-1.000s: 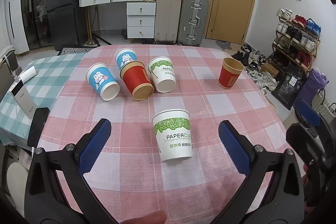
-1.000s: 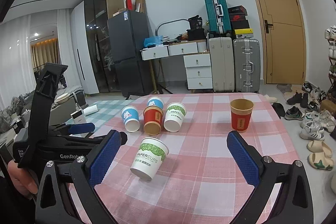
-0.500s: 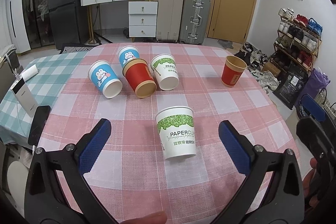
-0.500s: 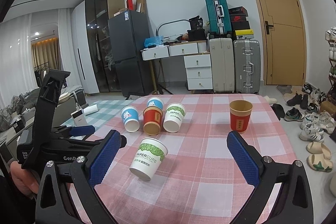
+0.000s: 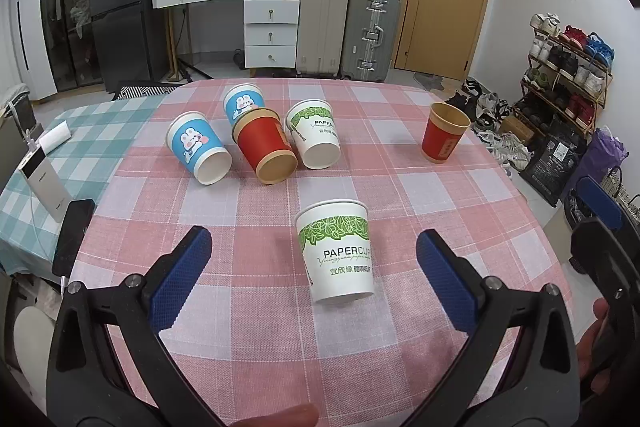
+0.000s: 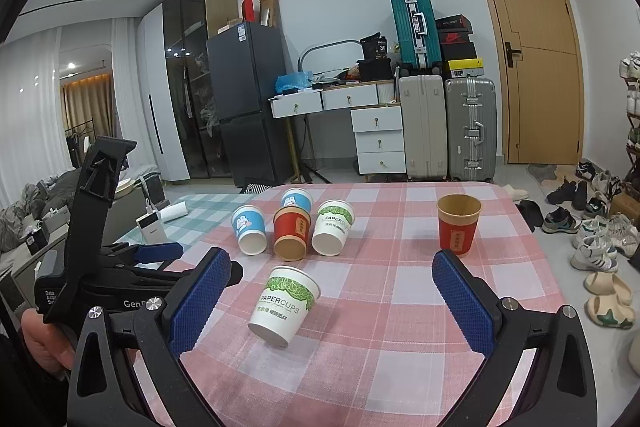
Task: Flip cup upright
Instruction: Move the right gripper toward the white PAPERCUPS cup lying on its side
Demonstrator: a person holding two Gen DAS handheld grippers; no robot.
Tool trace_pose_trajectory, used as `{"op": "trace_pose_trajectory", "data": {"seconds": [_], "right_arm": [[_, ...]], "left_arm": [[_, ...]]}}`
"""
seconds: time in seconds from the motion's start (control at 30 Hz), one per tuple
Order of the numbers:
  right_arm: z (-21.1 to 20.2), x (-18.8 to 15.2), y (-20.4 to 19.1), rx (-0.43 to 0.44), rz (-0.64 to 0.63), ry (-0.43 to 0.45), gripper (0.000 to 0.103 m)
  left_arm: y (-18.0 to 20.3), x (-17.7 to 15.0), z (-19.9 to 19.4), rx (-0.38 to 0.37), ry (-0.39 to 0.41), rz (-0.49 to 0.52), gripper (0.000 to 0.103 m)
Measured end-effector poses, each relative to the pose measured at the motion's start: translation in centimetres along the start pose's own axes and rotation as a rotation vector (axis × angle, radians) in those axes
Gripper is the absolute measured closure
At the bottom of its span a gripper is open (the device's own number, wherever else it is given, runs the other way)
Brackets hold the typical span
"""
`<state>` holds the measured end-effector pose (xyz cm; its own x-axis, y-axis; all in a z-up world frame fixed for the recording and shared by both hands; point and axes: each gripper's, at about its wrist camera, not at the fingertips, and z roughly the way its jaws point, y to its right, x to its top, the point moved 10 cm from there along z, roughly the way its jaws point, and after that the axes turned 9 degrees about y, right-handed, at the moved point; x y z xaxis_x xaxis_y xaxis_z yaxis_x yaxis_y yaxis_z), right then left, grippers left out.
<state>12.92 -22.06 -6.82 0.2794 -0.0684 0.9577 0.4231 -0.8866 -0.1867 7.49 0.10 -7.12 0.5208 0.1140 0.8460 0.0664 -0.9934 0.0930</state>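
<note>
A white paper cup with green leaves point(image 5: 338, 253) stands upright on the pink checked tablecloth point(image 5: 248, 331), also seen in the right wrist view point(image 6: 285, 301). A red cup point(image 5: 443, 133) stands upright at the far right point(image 6: 457, 225). Behind lie several cups on their sides: two blue rabbit cups point(image 5: 197, 151), a red cup point(image 5: 266, 151) and a white-green cup point(image 5: 316, 139). My left gripper point(image 5: 314, 275) is open, just before the near cup. My right gripper point(image 6: 332, 301) is open and empty, near the same cup.
A phone point(image 5: 73, 231) and a white power bank point(image 5: 42, 183) lie on the green checked cloth at the left. The table's right edge drops to a floor with shoes point(image 6: 600, 251). Suitcases and drawers stand behind.
The left gripper has drawn back and up a little from the standing white-green cup, which stays upright. The right gripper has barely moved.
</note>
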Motion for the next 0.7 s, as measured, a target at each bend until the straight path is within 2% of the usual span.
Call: {"op": "trace_pose_trajectory", "data": {"seconds": [0.7], "right_arm": [[-0.01, 0.24, -0.14, 0.003, 0.008, 0.008, 0.0]], "left_arm": [[0.12, 0.08, -0.01, -0.005, 0.002, 0.002, 0.001]]}}
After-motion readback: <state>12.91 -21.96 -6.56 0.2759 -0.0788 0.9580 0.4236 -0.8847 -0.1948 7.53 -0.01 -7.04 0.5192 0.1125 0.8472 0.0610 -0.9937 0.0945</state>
